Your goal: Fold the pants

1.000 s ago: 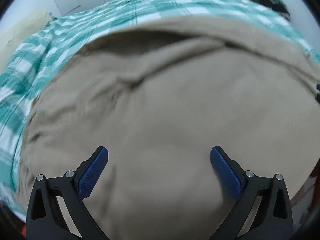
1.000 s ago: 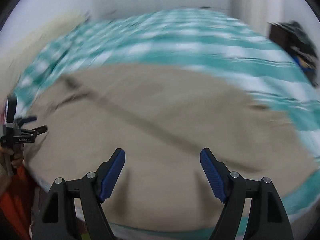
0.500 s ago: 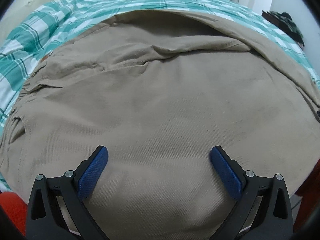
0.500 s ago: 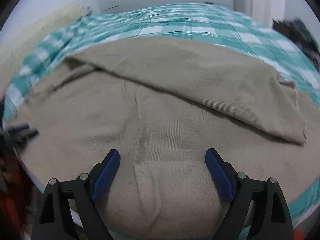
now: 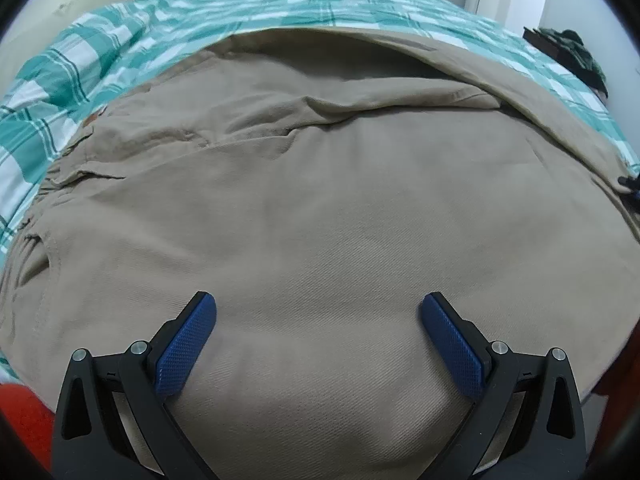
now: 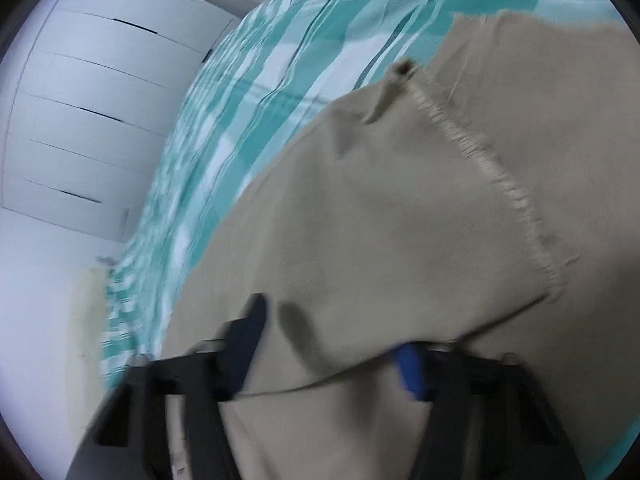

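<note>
**Khaki trousers spread for folding**

We see a bed under a teal-and-white checked cover (image 5: 280, 4) carrying the beige cotton twill pants (image 5: 320, 208), spread flat with one leg doubled over. The left gripper (image 5: 318, 336) hovers above them, jaws apart. The right gripper (image 6: 332, 344), blurred, has just been closing with a cloth fold between its jaws, presumably to lift the frayed hem (image 6: 496, 176).

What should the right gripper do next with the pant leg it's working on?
Probably lift and carry the fabric across. The right gripper has just been closing with a fold of the khaki pants between its fingers, near the frayed hem. The left gripper hovers open over the pants, gripping nothing, so it could pin them.
</note>
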`<action>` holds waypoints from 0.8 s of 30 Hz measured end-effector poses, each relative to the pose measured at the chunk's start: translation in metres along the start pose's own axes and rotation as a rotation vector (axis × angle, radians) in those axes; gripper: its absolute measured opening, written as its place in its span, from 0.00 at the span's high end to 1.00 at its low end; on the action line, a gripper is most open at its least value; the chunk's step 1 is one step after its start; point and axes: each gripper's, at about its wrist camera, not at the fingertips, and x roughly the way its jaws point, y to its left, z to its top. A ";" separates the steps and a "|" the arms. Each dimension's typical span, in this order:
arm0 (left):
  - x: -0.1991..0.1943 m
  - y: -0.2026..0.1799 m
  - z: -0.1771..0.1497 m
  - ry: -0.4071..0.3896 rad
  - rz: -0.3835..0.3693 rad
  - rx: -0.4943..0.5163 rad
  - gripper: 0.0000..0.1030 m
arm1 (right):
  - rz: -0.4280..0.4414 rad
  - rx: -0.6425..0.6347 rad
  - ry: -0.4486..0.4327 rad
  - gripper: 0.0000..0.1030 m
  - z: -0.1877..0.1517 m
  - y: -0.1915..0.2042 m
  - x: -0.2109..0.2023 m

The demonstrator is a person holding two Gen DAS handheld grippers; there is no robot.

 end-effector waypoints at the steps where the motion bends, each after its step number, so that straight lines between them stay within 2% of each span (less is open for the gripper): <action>1: -0.004 0.003 0.006 0.028 -0.014 -0.020 0.01 | -0.027 -0.018 -0.015 0.92 0.000 0.002 -0.002; 2: -0.010 0.007 0.010 0.035 -0.042 -0.048 0.01 | 0.003 -0.025 -0.022 0.93 0.000 0.004 -0.006; 4: -0.029 0.020 0.027 -0.007 -0.156 -0.140 0.01 | 0.080 -0.069 -0.054 0.94 0.002 0.016 -0.027; 7: -0.044 0.039 0.063 -0.047 -0.328 -0.284 0.01 | 0.229 -0.209 -0.098 0.94 0.004 0.046 -0.075; 10: -0.036 0.046 0.099 -0.025 -0.504 -0.364 0.01 | 0.360 -0.317 -0.102 0.95 0.004 0.073 -0.121; 11: -0.030 0.047 0.109 -0.012 -0.532 -0.378 0.01 | 0.384 -0.347 -0.100 0.95 0.002 0.079 -0.132; 12: -0.022 0.049 0.117 -0.002 -0.544 -0.395 0.01 | 0.407 -0.378 -0.098 0.96 -0.002 0.086 -0.144; 14: -0.010 0.055 0.132 0.016 -0.523 -0.443 0.01 | 0.462 -0.420 -0.090 0.96 -0.010 0.094 -0.167; 16: -0.005 0.061 0.146 0.017 -0.546 -0.470 0.01 | 0.502 -0.446 -0.085 0.96 -0.017 0.096 -0.184; 19: 0.000 0.064 0.163 0.031 -0.564 -0.470 0.01 | 0.551 -0.501 -0.079 0.96 -0.028 0.090 -0.213; 24: 0.010 0.070 0.171 0.061 -0.499 -0.447 0.03 | 0.660 -0.569 -0.053 0.96 -0.041 0.059 -0.263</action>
